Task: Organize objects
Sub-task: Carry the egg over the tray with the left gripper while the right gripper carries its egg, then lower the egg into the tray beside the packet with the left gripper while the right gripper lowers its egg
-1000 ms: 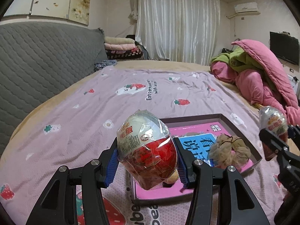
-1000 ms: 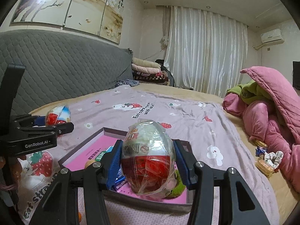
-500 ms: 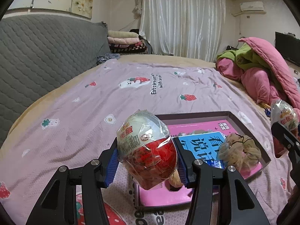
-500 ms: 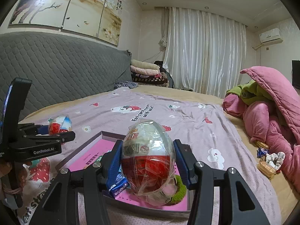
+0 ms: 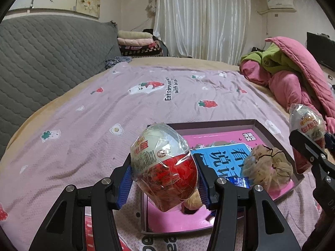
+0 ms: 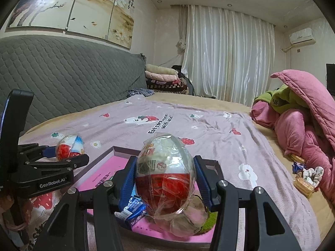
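Observation:
My left gripper is shut on a red-and-white toy egg in clear wrap, held above the near left corner of a shallow box with a pink floor. My right gripper is shut on a second wrapped egg, over the same box from the other side. Each gripper shows in the other's view: the right gripper at the right edge, the left gripper at the left. Inside the box lie a blue card, a beige scrunchie and a blue snack packet.
The box rests on a lilac strawberry-print bedsheet. A grey quilted headboard runs along the left. Pink and green bedding is heaped at the right, with snack packets and a scrunchie beside it. Folded blankets sit at the far end.
Both grippers have drifted a little forward and lower over the box, each still holding its egg. The box looks slightly nearer in both views.

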`<state>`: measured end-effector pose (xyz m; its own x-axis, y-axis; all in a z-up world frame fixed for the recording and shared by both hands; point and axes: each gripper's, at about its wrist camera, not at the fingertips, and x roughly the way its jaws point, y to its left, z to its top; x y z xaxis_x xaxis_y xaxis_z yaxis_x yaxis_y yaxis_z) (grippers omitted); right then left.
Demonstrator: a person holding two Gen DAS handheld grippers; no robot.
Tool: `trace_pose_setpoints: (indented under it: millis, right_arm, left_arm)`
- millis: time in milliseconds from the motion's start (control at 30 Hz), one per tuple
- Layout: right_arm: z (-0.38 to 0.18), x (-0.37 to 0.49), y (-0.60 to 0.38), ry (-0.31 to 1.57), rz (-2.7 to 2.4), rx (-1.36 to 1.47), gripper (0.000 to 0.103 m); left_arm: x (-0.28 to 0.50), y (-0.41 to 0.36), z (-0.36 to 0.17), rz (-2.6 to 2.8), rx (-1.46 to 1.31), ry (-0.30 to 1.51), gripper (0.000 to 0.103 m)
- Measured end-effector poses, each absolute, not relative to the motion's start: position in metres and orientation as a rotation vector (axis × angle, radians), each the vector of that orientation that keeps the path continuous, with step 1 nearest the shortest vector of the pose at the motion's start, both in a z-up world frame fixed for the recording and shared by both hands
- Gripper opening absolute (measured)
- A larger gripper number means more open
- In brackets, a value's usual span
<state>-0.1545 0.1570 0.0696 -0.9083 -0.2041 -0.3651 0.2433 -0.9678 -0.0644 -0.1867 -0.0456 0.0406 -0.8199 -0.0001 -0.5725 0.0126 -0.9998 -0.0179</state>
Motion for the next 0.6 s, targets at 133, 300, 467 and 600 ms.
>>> trace_pose_setpoints:
  millis: [133,300,467,600]
  right_arm:
    - [0.067,-0.156,0.153,0.163,-2.855,0.535,0.054]
    - [0.064,-0.159,0.152,0.171,-2.861,0.549,0.054]
    - [0.064,-0.159,0.156,0.161,-2.863,0.562,0.054]
    - [0.061,-0.158,0.157,0.168,-2.856,0.579,0.054]
  left_arm:
    - [-0.187,-0.045,0.040,-2.991,0.941,0.032,0.055]
    - [-0.190,-0.046,0.033,-2.986,0.967,0.027,0.055]
    - [-0.192,-0.051,0.028,-2.972,0.990,0.035,0.055]
    - [-0.193,-0.051,0.023,-2.962,1.013,0.030,0.055]
